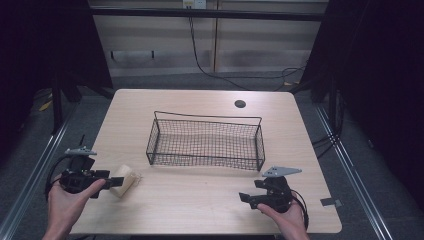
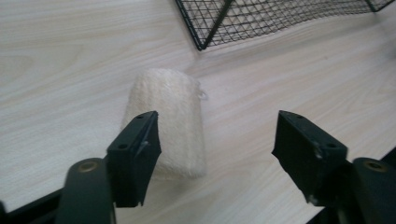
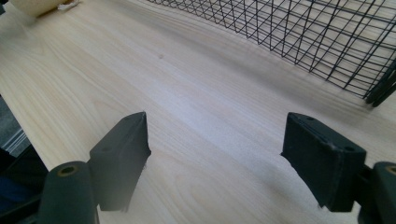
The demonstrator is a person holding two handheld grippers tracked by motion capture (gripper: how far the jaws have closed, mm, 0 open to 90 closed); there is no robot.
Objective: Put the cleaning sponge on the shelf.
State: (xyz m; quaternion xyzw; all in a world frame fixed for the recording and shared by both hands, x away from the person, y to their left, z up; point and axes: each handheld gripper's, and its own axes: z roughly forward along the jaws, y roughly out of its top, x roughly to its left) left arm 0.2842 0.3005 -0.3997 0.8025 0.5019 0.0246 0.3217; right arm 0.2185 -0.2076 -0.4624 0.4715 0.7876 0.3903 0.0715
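Left claw (image 2: pixel 217 140) jaw hides loofah (image 2: pixel 170 116) near corner; contact unclear.

wooden table (image 1: pixel 200 195) — wire basket (image 1: pixel 205 141), beige sponge (image 1: pixel 124 180)

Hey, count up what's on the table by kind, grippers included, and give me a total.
Cream loofah-like pad: 1
Black wire basket: 1
Hand-held grippers: 2, the left gripper open at the pad, the right gripper open over bare table
Total: 4
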